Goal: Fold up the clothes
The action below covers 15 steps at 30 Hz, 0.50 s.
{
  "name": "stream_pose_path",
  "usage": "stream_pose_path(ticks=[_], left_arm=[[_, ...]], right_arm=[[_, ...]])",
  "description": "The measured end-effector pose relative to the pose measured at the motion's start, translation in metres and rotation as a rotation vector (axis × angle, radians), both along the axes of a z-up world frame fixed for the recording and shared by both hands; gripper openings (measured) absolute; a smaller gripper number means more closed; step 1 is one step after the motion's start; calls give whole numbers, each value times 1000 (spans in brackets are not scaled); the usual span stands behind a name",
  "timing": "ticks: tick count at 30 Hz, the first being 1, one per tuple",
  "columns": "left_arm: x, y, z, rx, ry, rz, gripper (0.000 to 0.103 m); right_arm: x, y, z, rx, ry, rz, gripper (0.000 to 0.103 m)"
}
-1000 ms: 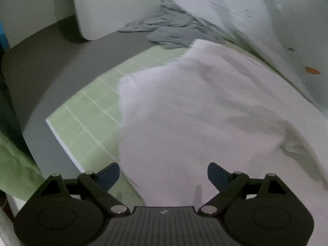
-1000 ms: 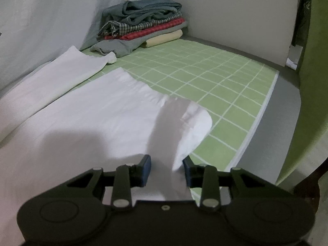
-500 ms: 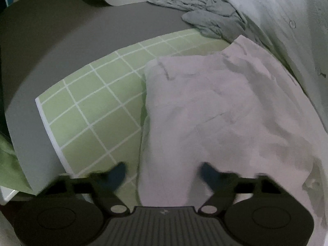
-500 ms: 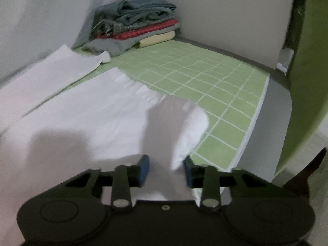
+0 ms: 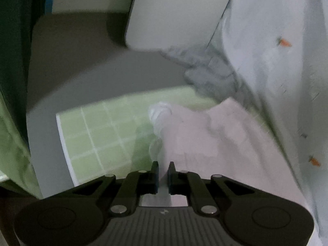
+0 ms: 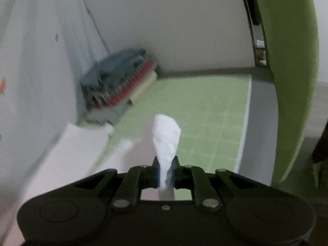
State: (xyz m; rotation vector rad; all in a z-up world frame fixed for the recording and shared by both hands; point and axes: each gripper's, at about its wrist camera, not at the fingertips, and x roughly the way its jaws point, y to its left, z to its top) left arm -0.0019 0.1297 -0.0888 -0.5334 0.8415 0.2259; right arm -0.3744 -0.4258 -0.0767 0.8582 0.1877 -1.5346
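Left gripper [image 5: 163,171] pinched on white cloth [image 5: 205,143] edge; cloth spreads toward 1 o'clock over green mat [image 5: 98,129]. Right gripper [image 6: 165,170] clamped on a raised cloth corner. Folded stack [image 6: 119,82] at 11 o'clock, blurred, probably four garments.

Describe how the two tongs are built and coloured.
Both the left tongs and right tongs are matte black, with round side housings, angled linkage bars on silver pivot pins, and blue-edged finger pads. The left body is ribbed with a small logo.
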Motion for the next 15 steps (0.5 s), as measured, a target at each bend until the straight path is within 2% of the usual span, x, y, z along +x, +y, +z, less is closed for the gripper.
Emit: stream_pose_path(ticks=[6,11,15], left_arm=[[-20,1,59,12,-142,40,9],[-35,-13,96,123,-229,32,9],[-43,-13,111,73,-246,58,9]], right_arm=[[-21,-5,41,-79,-130,-3,8],[-31,-11,80,-194,-232,-8,7],[-36,-19,106,-267,-289,2,7]])
